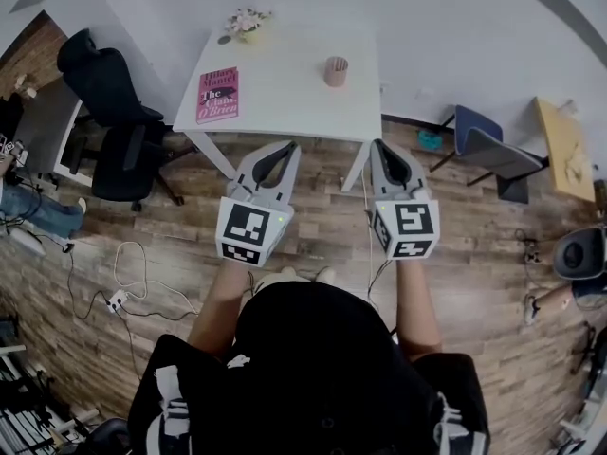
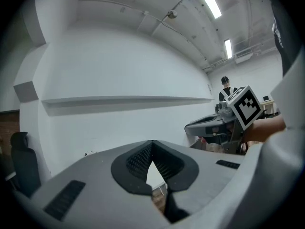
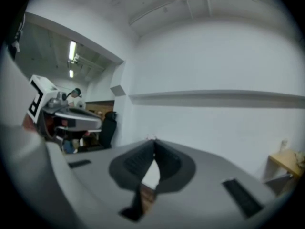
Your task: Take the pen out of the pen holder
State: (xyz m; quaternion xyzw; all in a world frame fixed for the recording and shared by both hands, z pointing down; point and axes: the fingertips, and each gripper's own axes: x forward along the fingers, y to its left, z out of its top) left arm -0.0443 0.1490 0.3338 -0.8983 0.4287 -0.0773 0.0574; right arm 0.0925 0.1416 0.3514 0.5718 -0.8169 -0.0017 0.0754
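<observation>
A pinkish pen holder (image 1: 336, 70) stands on the white table (image 1: 285, 112), towards its far right; I cannot make out a pen in it. Both grippers hang side by side over the wooden floor, short of the table's near edge and pointing at it. In the head view my left gripper (image 1: 287, 146) and my right gripper (image 1: 377, 144) each have their fingertips together with nothing between them. The left gripper view shows its jaws (image 2: 152, 143) meeting against a white wall. In the right gripper view the jaws (image 3: 154, 142) are likewise closed and empty.
A pink book (image 1: 218, 94) lies at the table's left and a small bunch of flowers (image 1: 246, 22) at its far edge. A black office chair (image 1: 109, 93) stands left of the table, a blue chair (image 1: 488, 148) and a wooden stand (image 1: 567, 148) right. Cables (image 1: 123, 282) trail across the floor.
</observation>
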